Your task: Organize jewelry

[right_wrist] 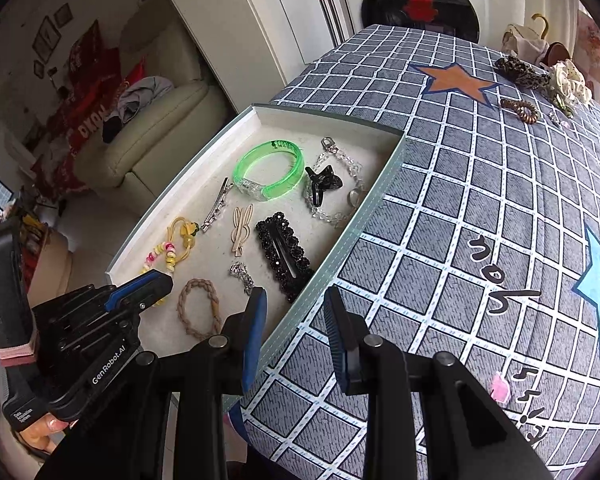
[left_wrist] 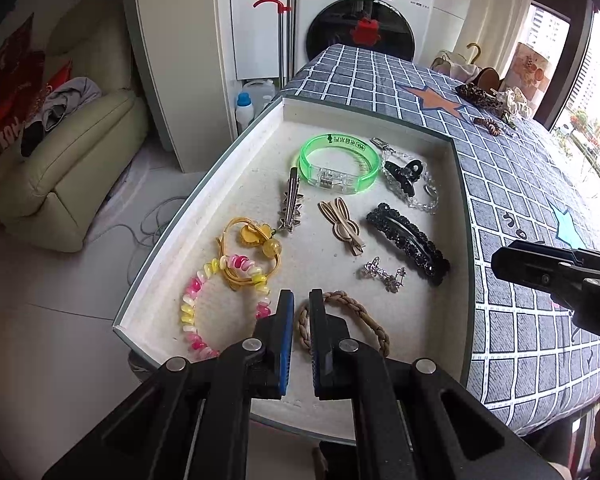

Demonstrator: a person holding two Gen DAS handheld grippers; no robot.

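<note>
A shallow white tray (left_wrist: 204, 200) (right_wrist: 204, 148) on the table holds several pieces: a green bangle (left_wrist: 340, 162) (right_wrist: 270, 168), a black beaded clip (left_wrist: 408, 242) (right_wrist: 286, 256), a braided tan band (left_wrist: 358, 312) (right_wrist: 200, 308), a pink and yellow bead bracelet (left_wrist: 192, 312), a black claw clip (left_wrist: 404, 174) and a silver clip (left_wrist: 292, 204). My left gripper (left_wrist: 302, 300) (right_wrist: 144, 286) hovers over the tray's near end beside the braided band, its jaws a narrow gap apart and empty. My right gripper (right_wrist: 296, 304) (left_wrist: 500, 258) is open and empty over the tray's right edge.
The table has a grey checked cloth (right_wrist: 480, 200) with star prints. At its far right corner lie a leopard scrunchie (right_wrist: 520, 70), a cream scrunchie (right_wrist: 572, 78) and a brown coil hair tie (right_wrist: 522, 110). A washing machine (left_wrist: 364, 12) stands behind, a cream sofa (left_wrist: 68, 160) to the left.
</note>
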